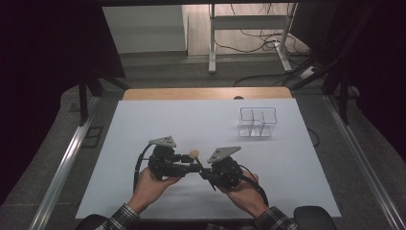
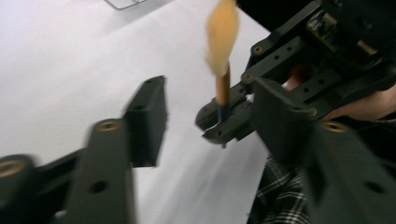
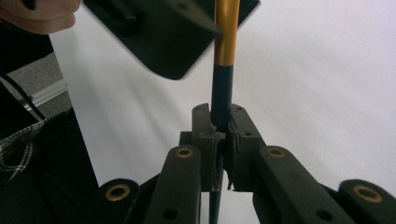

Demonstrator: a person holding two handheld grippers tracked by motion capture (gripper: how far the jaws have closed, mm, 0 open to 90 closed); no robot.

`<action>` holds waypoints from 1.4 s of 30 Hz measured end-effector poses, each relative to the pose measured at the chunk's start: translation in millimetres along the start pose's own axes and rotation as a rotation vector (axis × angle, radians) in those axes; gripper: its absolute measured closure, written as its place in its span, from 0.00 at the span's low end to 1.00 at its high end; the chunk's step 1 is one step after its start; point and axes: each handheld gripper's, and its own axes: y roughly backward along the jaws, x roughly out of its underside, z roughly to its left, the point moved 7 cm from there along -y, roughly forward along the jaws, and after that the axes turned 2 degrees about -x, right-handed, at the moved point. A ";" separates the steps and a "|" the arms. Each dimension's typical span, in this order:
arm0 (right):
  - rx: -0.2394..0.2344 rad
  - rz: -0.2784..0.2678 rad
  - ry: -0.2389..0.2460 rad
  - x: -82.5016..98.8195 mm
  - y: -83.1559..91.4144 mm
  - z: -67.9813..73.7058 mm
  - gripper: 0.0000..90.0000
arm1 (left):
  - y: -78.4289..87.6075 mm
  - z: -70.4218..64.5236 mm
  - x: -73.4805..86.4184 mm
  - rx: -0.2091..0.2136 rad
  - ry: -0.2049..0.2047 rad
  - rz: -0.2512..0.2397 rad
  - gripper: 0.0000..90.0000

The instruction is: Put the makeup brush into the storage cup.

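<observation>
The right claw [image 3: 222, 133] clamped a brush [image 2: 221, 56] bearing no readable writing; the left claw [image 2: 205, 121] stood released beside it, with bare tabletop [image 1: 143, 124] all round.

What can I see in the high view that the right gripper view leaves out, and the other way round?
The high view alone takes in the clear divided box at the far side of the white table, and the brush's tan bristle tip. The right gripper view alone shows up close how the right gripper pinches the brush's dark handle end between shut jaws. Both show the makeup brush and the left gripper beside it.
</observation>
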 end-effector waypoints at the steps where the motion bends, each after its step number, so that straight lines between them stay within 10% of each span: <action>1: 0.003 0.006 -0.005 0.7 -0.1 -1.4 0.93 | -0.3 0.8 1.0 -0.021 -0.016 0.010 0.40; 16: 0.040 -0.022 0.004 0.0 8.7 -8.0 0.93 | -1.8 1.3 10.5 -0.134 -0.114 0.074 0.10; 42: 0.062 -0.026 -0.013 2.2 23.6 -23.1 0.92 | 21.8 22.3 35.6 -0.292 -0.146 0.138 0.00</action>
